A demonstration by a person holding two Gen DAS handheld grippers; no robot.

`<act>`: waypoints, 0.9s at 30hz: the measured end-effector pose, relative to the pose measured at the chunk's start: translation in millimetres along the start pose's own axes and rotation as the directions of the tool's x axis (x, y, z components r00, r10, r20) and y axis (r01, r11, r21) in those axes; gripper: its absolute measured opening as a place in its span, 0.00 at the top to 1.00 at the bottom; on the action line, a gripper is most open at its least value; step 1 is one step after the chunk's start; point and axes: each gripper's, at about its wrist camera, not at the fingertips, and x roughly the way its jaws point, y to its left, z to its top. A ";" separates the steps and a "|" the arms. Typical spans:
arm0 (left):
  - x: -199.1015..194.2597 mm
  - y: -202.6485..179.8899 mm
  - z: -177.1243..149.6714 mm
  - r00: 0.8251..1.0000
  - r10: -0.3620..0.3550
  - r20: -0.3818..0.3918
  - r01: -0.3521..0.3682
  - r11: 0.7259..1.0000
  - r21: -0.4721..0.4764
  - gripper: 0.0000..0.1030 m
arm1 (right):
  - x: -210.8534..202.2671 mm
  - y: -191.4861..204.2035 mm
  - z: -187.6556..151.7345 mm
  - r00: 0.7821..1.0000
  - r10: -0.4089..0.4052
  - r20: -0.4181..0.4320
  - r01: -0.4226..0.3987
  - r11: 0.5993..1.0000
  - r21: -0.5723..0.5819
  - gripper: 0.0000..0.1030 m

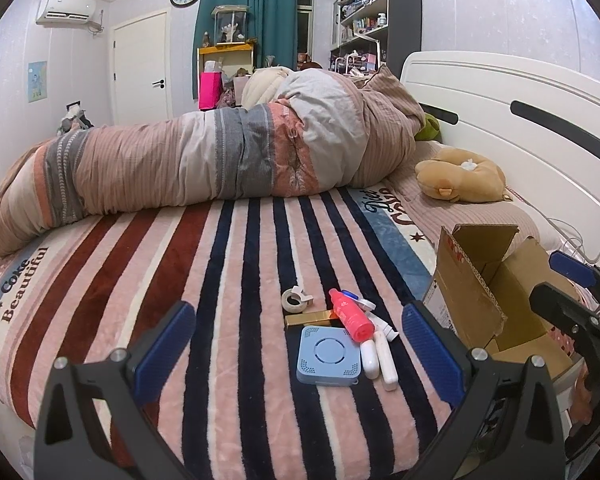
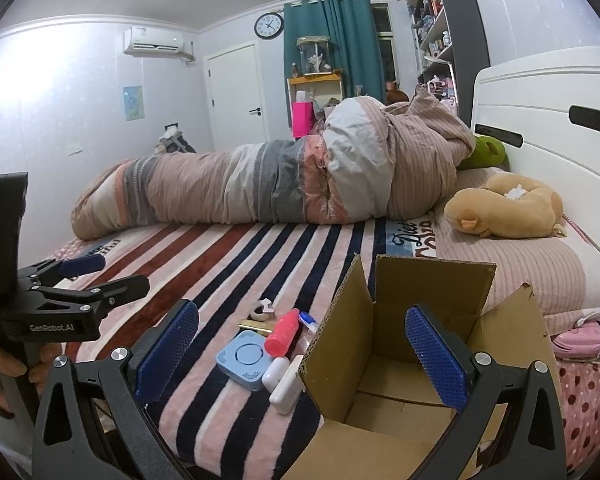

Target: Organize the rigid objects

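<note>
We count one open brown cardboard box (image 2: 400, 360) on the right, and left of it a little pile: one light blue square plastic gadget (image 1: 328, 355), one pink-red plastic bottle (image 1: 350, 316), one white tape roll (image 1: 296, 300), one flat gold box (image 1: 306, 319), two white oblong cases (image 1: 378, 354). Farther right, one tan plush toy (image 1: 462, 180).

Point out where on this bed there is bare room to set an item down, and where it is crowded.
Free: the striped blanket between the rolled duvet and the left gripper, left of the tape. The box floor looks bare too. Crowded: the cluster by the box, where the blue case, red bottle and white pieces touch.
</note>
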 end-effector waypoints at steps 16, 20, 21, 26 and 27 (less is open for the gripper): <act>-2.5 2.2 -0.7 1.000 0.003 0.001 -0.003 1.000 -0.001 0.01 | -0.7 3.7 -0.9 1.000 -0.007 -0.003 0.007 1.000 0.002 0.00; -2.4 2.2 -0.7 1.000 0.002 0.000 -0.002 1.000 0.000 0.00 | -1.6 1.4 -3.5 1.000 -0.006 -0.003 0.006 1.000 0.011 0.00; -2.7 2.1 -0.7 1.000 0.002 0.001 -0.002 1.000 0.001 0.01 | -1.6 0.0 -3.4 1.000 -0.005 -0.002 0.005 1.000 0.012 0.00; -2.7 2.9 -0.8 1.000 0.002 0.001 -0.002 1.000 0.001 0.01 | -1.6 0.3 -5.0 1.000 -0.004 -0.005 0.004 1.000 0.016 0.00; -2.8 2.7 -0.9 1.000 0.004 0.001 -0.004 1.000 0.000 0.01 | -1.6 -0.3 -4.4 1.000 -0.006 -0.004 0.006 1.000 0.015 0.00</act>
